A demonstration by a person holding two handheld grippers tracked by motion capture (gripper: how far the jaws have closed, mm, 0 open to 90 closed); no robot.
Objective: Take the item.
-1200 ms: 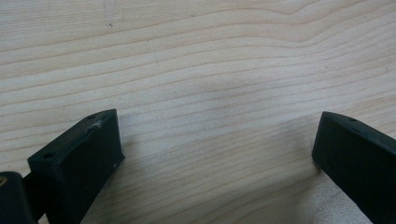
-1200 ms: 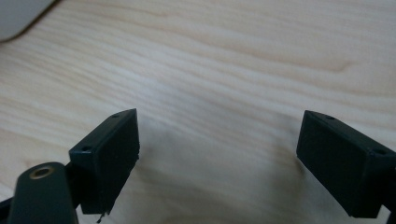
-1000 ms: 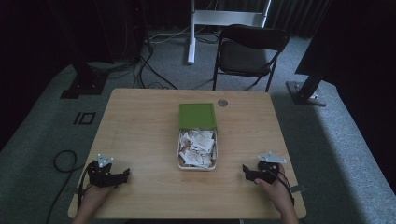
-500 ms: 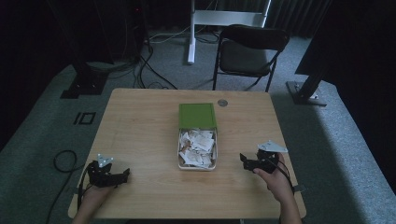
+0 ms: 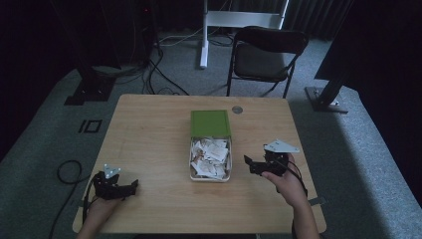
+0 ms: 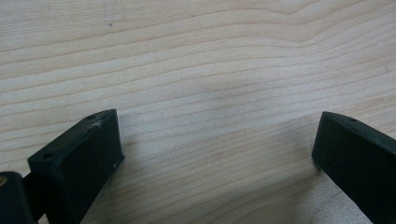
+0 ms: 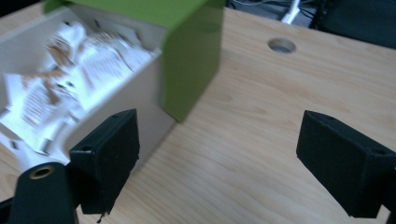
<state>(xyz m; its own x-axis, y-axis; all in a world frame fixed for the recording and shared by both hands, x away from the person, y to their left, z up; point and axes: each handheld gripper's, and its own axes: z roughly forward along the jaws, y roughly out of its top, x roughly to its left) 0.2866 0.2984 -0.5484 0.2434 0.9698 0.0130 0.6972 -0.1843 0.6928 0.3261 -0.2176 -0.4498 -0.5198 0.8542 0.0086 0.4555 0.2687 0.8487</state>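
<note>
My right gripper (image 5: 254,164) gapes wide beside the green-lidded white box of paper packets (image 5: 209,158); my left gripper (image 5: 128,188) rests wide on the pale wooden worktop (image 5: 149,129).

Table (image 5: 149,134) centre: open box (image 5: 210,172) with packets (image 5: 211,152) in it, its lid (image 5: 210,123) at the far end, partly slid back over the box; grommet hole (image 5: 237,109) just right of the lid, near the far edge. Left gripper (image 5: 130,186) at the near-left corner, well apart from the box, jaws spread over bare tabletop; right gripper (image 5: 247,163) just right of the box's near half, jaws spread toward the box wall. Chair (image 5: 268,55) behind the table on the floor, right of a stand (image 5: 204,35); cables (image 5: 154,64) behind-left.
</note>
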